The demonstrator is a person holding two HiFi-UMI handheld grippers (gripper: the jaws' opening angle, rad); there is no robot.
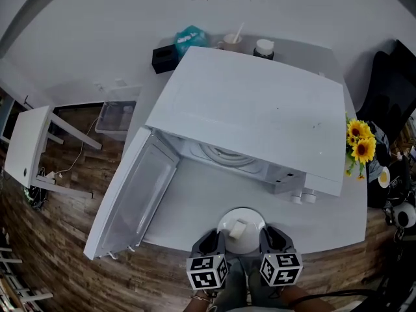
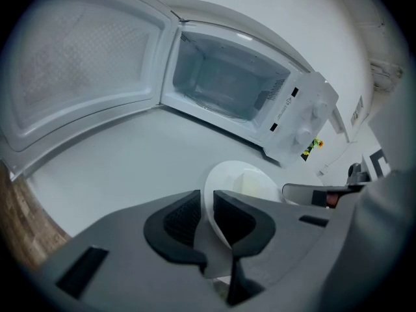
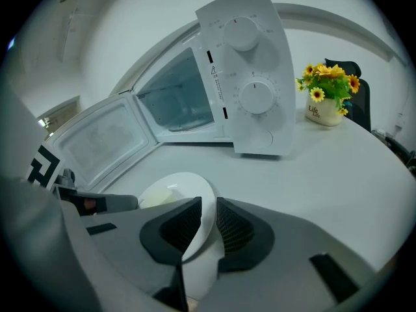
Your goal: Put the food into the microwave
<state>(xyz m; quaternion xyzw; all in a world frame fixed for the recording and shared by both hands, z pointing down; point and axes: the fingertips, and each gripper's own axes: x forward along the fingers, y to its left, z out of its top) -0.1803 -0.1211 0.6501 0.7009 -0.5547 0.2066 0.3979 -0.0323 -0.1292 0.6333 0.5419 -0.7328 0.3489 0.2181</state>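
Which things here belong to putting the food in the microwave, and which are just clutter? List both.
Job:
- white round plate carrying a pale block of food
- white microwave, door open
- left hand-held gripper and right hand-held gripper, both shut on the plate's rim

Clutter:
- yellow flowers in a white pot
- teal tissue pack
- black box
- pale cup with a stick
- white-lidded jar
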